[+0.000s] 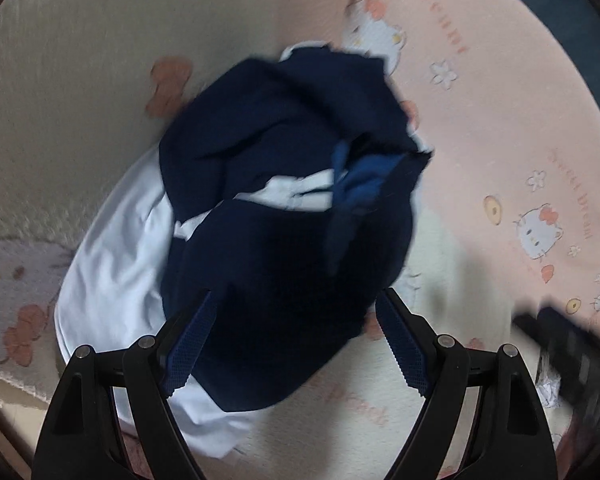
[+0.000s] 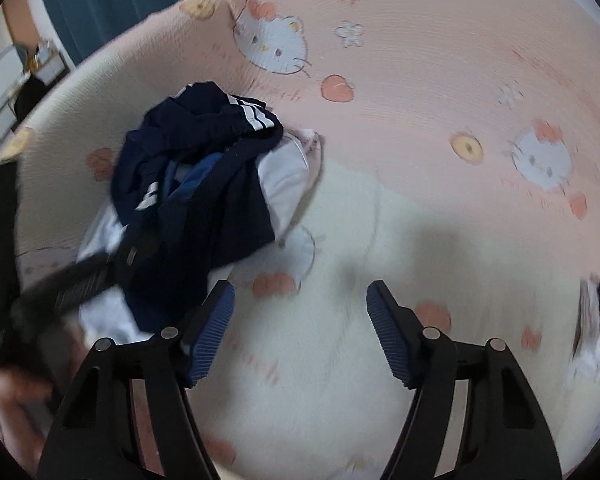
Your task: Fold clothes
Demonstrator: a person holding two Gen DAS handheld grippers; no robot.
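Observation:
A crumpled navy garment [image 1: 284,208] with white stripes lies heaped on a white garment [image 1: 112,264] on the bed. My left gripper [image 1: 296,308] hovers just over the near edge of the navy heap. Its jaws are open wide and the blue pads [image 1: 188,344] do not press on the cloth. In the right wrist view the same navy heap [image 2: 196,192] lies to the left. My right gripper [image 2: 300,292] is open over bare blanket, with nothing between its fingers. The left gripper [image 2: 80,280] shows there as a black blur reaching into the heap.
A pink and cream cartoon-cat blanket [image 2: 420,100] covers the bed. Another white and navy piece [image 2: 596,328] lies at the right edge. A hand [image 2: 4,392] shows at lower left. Furniture and a blue curtain [image 2: 100,0] stand beyond the bed.

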